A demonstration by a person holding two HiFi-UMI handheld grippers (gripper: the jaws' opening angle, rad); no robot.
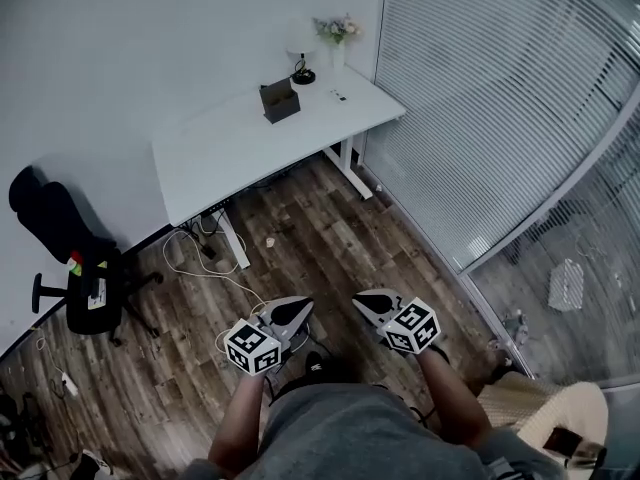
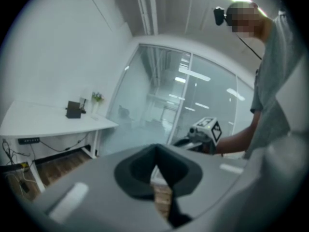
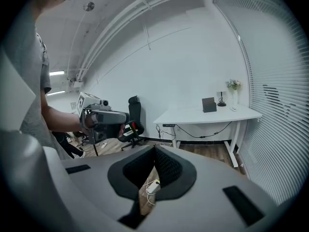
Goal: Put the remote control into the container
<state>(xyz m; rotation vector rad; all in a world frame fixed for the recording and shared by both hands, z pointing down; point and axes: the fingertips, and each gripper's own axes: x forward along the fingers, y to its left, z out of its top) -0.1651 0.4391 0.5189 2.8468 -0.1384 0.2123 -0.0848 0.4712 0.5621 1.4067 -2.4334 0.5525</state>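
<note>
Across the room, on a white desk [image 1: 230, 143], stands a dark box-like container [image 1: 280, 100]. A small pale remote control [image 1: 339, 95] lies to its right. Both show small in the right gripper view too: the container [image 3: 209, 105] and the remote control [image 3: 233, 109]. The left gripper view has the container [image 2: 74, 109] at far left. Low in the head view, my left gripper [image 1: 297, 306] and right gripper [image 1: 362, 298] are held side by side over the wooden floor, well short of the desk. Both have their jaws shut with nothing between them.
A black office chair [image 1: 75, 268] stands left of the desk, and cables [image 1: 200, 258] trail on the floor under it. A lamp [image 1: 303, 73] and a vase of flowers [image 1: 338, 33] sit at the desk's back. Blinds and a glass wall [image 1: 500, 118] run along the right.
</note>
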